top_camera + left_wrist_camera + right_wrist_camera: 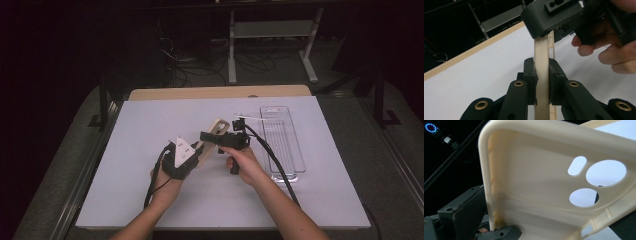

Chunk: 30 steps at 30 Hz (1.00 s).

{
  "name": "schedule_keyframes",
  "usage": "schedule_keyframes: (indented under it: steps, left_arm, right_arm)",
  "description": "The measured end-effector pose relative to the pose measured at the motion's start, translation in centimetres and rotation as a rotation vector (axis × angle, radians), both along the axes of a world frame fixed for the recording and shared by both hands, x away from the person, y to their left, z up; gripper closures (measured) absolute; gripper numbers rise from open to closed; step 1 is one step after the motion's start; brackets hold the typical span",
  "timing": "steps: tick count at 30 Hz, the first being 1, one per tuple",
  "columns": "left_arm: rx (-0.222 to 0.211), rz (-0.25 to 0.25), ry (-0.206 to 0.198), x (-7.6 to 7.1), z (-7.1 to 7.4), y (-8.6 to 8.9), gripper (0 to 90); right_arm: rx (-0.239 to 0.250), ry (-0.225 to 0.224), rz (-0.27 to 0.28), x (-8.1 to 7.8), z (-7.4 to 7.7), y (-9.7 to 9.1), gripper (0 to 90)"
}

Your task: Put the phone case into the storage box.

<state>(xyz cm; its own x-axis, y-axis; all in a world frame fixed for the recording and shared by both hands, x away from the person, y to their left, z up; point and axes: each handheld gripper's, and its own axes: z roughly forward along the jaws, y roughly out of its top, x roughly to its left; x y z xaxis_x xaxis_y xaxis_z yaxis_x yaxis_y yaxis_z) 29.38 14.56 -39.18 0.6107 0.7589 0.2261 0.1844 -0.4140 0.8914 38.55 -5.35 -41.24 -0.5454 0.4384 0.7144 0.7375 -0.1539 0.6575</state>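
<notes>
On the white table sheet (150,150), left of the clear plastic ribbed tray (282,142), both hands lift a cream soft-plastic phone case (212,135) between them. In the left gripper view, the left gripper (541,75) is clamped on the case's edge. In the right gripper view, the right gripper (491,230) pinches the case's rim beside the tray-facing camera holes.

Bright, evenly lit white table (150,150) against dark surroundings; soft, blurred close-ups.
</notes>
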Motion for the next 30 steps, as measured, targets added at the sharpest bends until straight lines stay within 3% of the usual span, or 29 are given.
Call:
schedule_keyframes:
  steps: [21,23,24,30]
  left_arm:
    - [-0.005,-0.021,0.019,-0.05,-0.22,-0.22,77.1]
    - [0.004,-0.024,0.023,-0.07,-0.26,-0.27,76.1]
    - [0.033,-0.029,0.027,-0.08,-0.17,-0.13,75.9]
    - [0.012,-0.03,0.03,-0.01,-0.25,-0.26,71.4]
  right_arm:
    - [-0.034,-0.013,-0.006,-0.12,0.16,-0.03,3.8]
    - [-0.042,-0.014,-0.006,-0.15,0.17,-0.03,4.4]
    - [-0.045,-0.014,-0.006,-0.18,0.18,-0.02,4.7]
    - [-0.057,-0.032,-0.01,-0.24,0.25,-0.03,5.7]
